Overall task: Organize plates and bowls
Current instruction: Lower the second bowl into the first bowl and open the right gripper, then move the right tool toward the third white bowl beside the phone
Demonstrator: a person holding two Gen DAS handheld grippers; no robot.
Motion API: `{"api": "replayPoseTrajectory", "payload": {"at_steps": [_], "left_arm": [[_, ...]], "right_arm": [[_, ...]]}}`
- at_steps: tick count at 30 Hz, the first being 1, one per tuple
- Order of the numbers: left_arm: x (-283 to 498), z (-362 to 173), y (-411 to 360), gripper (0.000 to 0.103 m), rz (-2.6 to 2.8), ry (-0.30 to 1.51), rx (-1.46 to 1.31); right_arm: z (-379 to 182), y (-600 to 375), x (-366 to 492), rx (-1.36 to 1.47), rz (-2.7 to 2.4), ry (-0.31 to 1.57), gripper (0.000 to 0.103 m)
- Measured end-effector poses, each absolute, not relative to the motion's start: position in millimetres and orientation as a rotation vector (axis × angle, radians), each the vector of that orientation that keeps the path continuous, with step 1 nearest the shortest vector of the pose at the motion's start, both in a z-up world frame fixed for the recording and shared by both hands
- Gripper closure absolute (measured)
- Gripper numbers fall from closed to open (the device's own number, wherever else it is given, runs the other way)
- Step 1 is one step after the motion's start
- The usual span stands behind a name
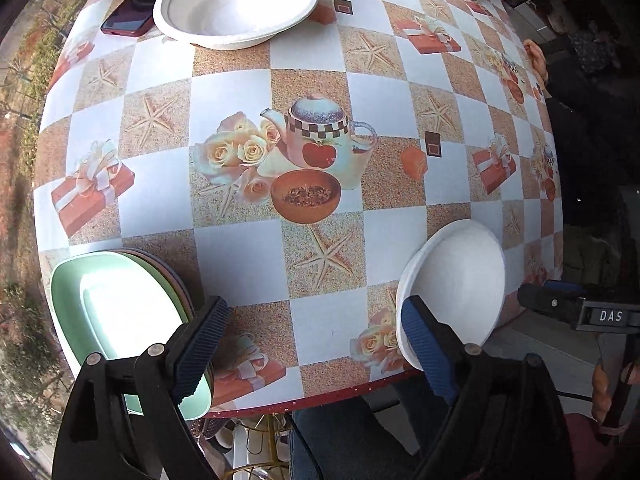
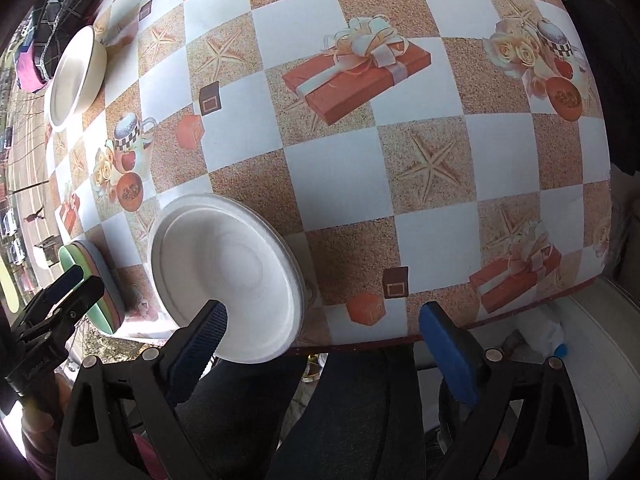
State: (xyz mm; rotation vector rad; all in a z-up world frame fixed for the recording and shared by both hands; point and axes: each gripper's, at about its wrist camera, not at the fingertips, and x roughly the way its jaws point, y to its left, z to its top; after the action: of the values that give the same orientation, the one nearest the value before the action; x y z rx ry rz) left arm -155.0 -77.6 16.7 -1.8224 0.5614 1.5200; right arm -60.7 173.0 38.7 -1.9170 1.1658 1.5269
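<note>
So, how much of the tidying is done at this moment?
Done: coloured plates stacked at the near table edge. In hand: nothing; left gripper and right gripper are open, with a white bowl at the edge. Left: the far white bowl sits apart.

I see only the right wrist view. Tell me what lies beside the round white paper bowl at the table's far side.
Observer: A dark red phone lies right beside the round white paper bowl.
Operator: Report the left gripper jaws.
Observer: Open, with nothing between them.
Operator: Describe the top of the pastel plate stack.
Observer: A mint green rounded-square plate sits on top, empty.
</note>
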Motion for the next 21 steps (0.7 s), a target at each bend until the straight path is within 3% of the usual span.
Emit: {"api": "replayPoseTrajectory", "payload": {"at_steps": [9,21], "left_arm": [[-171.1,24.7,-69.3,0.012,1.603,0.514,-1.841],[-236.9,45.4,-55.0,0.012,1.869,0.413,-1.862]], "right_arm": [[44.6,168.6,-83.4,-1.986,1.609,1.054,0.006],[82.9,223.5,-161.6,-1.944,1.844,0.676,0.006]]}}
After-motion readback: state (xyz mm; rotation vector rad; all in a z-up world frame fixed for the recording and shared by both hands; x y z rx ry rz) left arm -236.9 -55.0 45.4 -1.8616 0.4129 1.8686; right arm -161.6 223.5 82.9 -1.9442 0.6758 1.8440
